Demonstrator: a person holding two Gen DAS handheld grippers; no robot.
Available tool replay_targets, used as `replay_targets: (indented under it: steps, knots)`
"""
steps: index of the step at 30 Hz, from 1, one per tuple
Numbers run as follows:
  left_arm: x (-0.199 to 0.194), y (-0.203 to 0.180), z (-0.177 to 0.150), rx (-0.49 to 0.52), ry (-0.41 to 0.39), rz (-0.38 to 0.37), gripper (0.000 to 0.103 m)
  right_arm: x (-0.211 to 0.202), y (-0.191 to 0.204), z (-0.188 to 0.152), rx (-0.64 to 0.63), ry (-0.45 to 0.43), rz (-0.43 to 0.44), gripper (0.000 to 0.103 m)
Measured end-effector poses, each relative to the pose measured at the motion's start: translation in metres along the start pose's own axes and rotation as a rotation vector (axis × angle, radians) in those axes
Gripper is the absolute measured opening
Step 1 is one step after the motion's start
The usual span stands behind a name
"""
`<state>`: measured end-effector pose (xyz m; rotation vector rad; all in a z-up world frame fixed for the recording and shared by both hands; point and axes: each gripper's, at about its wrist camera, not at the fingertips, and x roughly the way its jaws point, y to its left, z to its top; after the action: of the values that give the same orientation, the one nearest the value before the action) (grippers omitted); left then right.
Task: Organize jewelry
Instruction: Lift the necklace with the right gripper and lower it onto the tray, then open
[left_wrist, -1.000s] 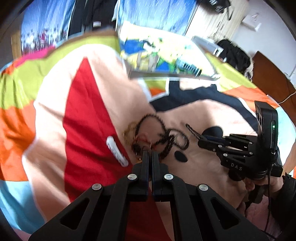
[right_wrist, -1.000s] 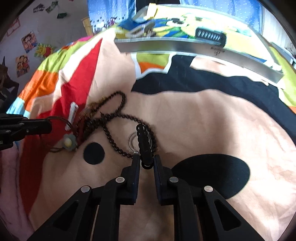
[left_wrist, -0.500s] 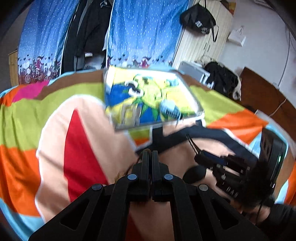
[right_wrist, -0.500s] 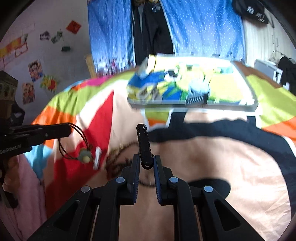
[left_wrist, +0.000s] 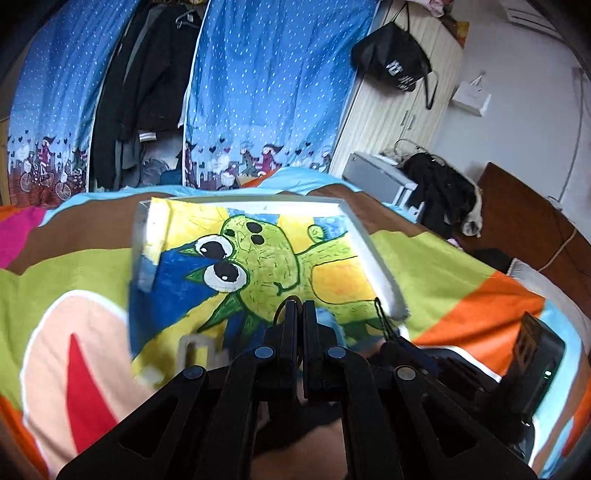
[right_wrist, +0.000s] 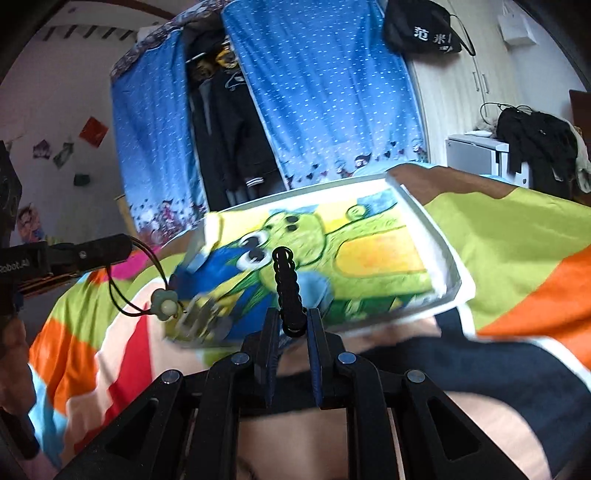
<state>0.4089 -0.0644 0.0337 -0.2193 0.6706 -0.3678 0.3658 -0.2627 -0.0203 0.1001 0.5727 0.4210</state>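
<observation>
My left gripper (left_wrist: 299, 304) is shut on a thin black cord necklace; in the right wrist view the cord (right_wrist: 122, 295) hangs from it with a pale green flower pendant (right_wrist: 165, 303). My right gripper (right_wrist: 290, 312) is shut on a black beaded bracelet (right_wrist: 285, 280) that stands up between the fingers. Both are raised above the bed, in front of a shallow white tray (left_wrist: 364, 245) lined with a green cartoon picture. The tray also shows in the right wrist view (right_wrist: 443, 258).
The colourful bedspread (left_wrist: 443, 288) lies under the tray. A small white object (left_wrist: 195, 347) shows blurred at the tray's near left corner. Blue curtains (left_wrist: 273, 92), hanging dark clothes and a wardrobe stand behind the bed. The right gripper's body (left_wrist: 532, 365) sits at lower right.
Both grippers have lifted off the bedspread with their jewelry and moved toward the tray. The remaining pile of necklaces has dropped out of view.
</observation>
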Motion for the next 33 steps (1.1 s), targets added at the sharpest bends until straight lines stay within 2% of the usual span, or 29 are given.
replay_targets:
  steps: [7, 11, 16, 24, 25, 26, 27, 29, 30, 33]
  knots:
    - [0.062, 0.017, -0.013, -0.017, 0.097, 0.042, 0.000, 0.042, -0.025, 0.005, 0.019, 0.050, -0.019, 0.014]
    - [0.082, 0.022, -0.026, -0.012, 0.153, 0.069, 0.000, 0.059, -0.033, 0.001, 0.027, 0.092, -0.036, 0.014]
    - [0.095, 0.021, -0.033, 0.007, 0.205, 0.105, 0.000, 0.067, -0.041, -0.004, 0.053, 0.136, -0.039, 0.014]
    - [0.097, 0.022, -0.034, -0.008, 0.252, 0.152, 0.002, 0.067, -0.038, -0.003, 0.029, 0.150, -0.058, 0.015]
    - [0.096, 0.021, -0.033, -0.009, 0.256, 0.154, 0.004, 0.066, -0.038, -0.003, 0.028, 0.149, -0.058, 0.015]
    - [0.094, 0.020, -0.032, -0.008, 0.256, 0.157, 0.014, 0.067, -0.039, -0.002, 0.029, 0.149, -0.058, 0.015]
    - [0.091, 0.019, -0.032, -0.006, 0.249, 0.161, 0.032, 0.066, -0.039, -0.001, 0.029, 0.150, -0.060, 0.015]
    - [0.081, 0.017, -0.030, -0.022, 0.212, 0.159, 0.053, 0.065, -0.039, 0.000, 0.032, 0.148, -0.063, 0.015]
    - [0.075, 0.016, -0.028, -0.031, 0.190, 0.162, 0.058, 0.064, -0.040, 0.001, 0.035, 0.146, -0.064, 0.016]
    - [0.059, 0.012, -0.023, -0.040, 0.156, 0.184, 0.061, 0.055, -0.041, 0.004, 0.046, 0.124, -0.070, 0.031]
